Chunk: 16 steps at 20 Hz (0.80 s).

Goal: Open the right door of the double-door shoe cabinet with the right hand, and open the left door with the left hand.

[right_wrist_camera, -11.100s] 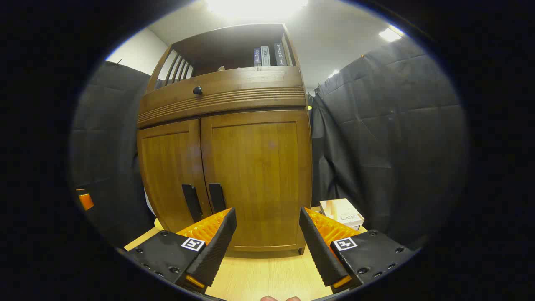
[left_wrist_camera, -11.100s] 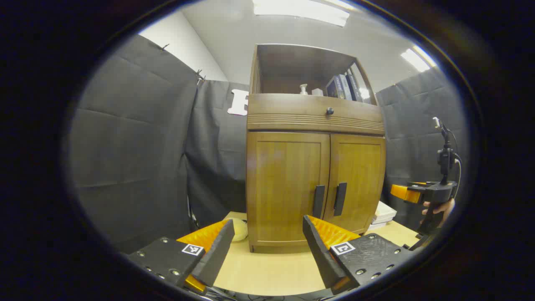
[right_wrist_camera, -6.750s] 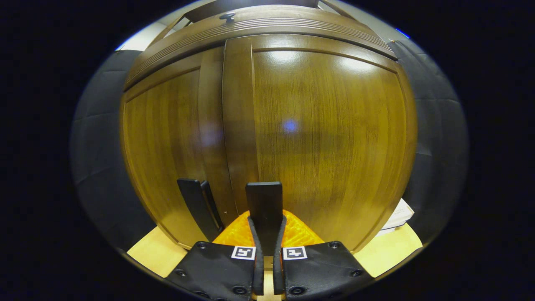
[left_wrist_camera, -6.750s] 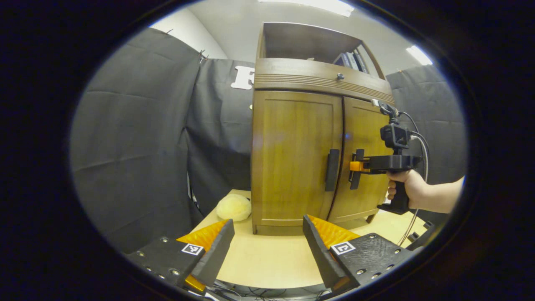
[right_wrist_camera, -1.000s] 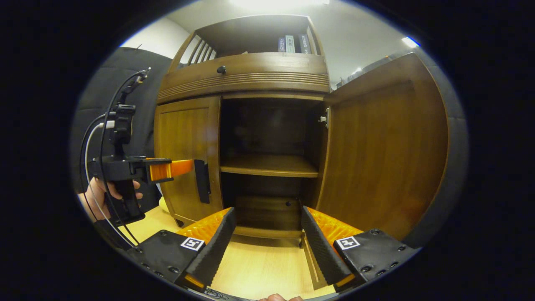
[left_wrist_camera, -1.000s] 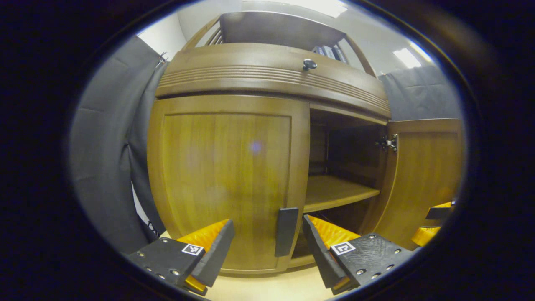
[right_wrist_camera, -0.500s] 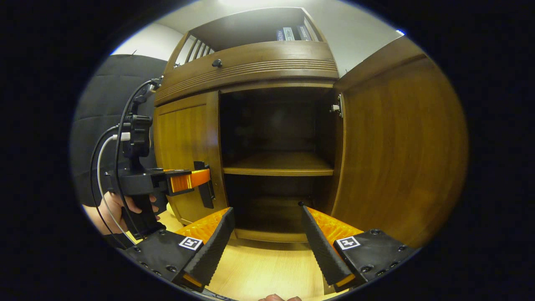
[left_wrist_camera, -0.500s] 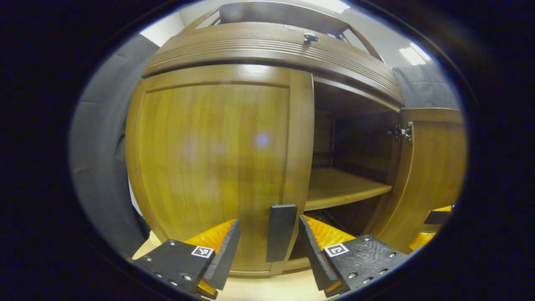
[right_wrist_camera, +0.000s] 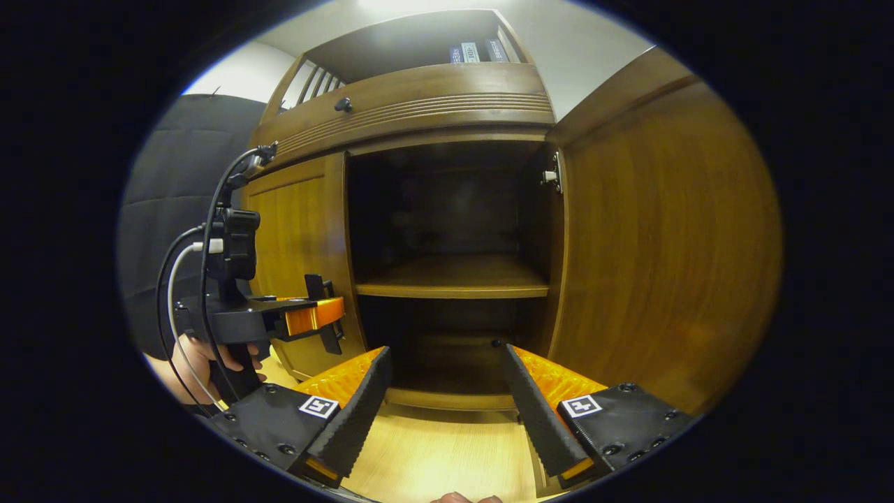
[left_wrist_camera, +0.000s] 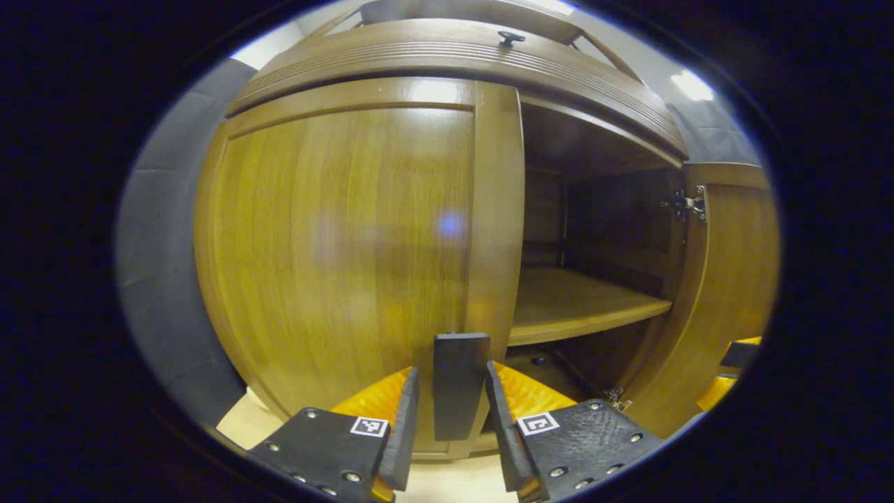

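Wooden shoe cabinet (right_wrist_camera: pixel 412 112): right door (right_wrist_camera: pixel 663 244) stands swung wide, so that half reads as done. Left door (left_wrist_camera: pixel 335 237) is shut against the cabinet front. The left gripper (left_wrist_camera: pixel 450 412) brackets the door's handle (left_wrist_camera: pixel 457 391) — fingers narrow, contact unclear. The right gripper (right_wrist_camera: pixel 447 398) hangs wide and empty before the open compartment. Next — clamp, then pull outward.
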Available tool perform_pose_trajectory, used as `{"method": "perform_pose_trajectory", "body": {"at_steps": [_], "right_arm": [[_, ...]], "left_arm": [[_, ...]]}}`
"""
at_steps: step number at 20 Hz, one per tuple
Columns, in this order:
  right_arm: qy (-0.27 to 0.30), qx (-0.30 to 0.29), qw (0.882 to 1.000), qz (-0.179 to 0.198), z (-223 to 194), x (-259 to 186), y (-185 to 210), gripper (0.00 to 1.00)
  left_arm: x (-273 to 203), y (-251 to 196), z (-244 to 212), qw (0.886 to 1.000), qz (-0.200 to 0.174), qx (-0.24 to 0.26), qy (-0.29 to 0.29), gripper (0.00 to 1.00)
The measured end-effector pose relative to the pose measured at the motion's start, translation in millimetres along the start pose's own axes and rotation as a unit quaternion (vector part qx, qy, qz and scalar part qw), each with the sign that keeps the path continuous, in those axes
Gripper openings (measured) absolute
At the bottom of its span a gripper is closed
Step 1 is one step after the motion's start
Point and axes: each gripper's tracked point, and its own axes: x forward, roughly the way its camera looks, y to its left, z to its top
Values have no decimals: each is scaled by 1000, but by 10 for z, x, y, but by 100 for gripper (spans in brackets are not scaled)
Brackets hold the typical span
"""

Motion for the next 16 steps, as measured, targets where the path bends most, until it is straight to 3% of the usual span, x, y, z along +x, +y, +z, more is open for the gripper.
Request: {"method": "perform_pose_trajectory", "body": {"at_steps": [2,4,5,9,14,16], "right_arm": [[3,-2,1000,2,-12,16,-1,100],[2,-3,1000,2,-5,14,-11,96],[0,-3,1000,1,10,12,-18,97],[4,3,1000,0,-20,6,-34,100],[6,6,1000,-8,-27,-48,-89,96],[8,5,1000,-7,-36,-79,-66,96]], "left_arm": [[-7,-64,19,1000,2,-13,3,41],[14,-55,46,1000,6,-6,-1,32],[-40,-42,19,1000,8,5,2,34],[-9,-21,8,1000,11,3,-7,19],[-67,-55,5,1000,1,9,-6,4],[-52,-33,-12,1000,2,5,-4,4]]}}
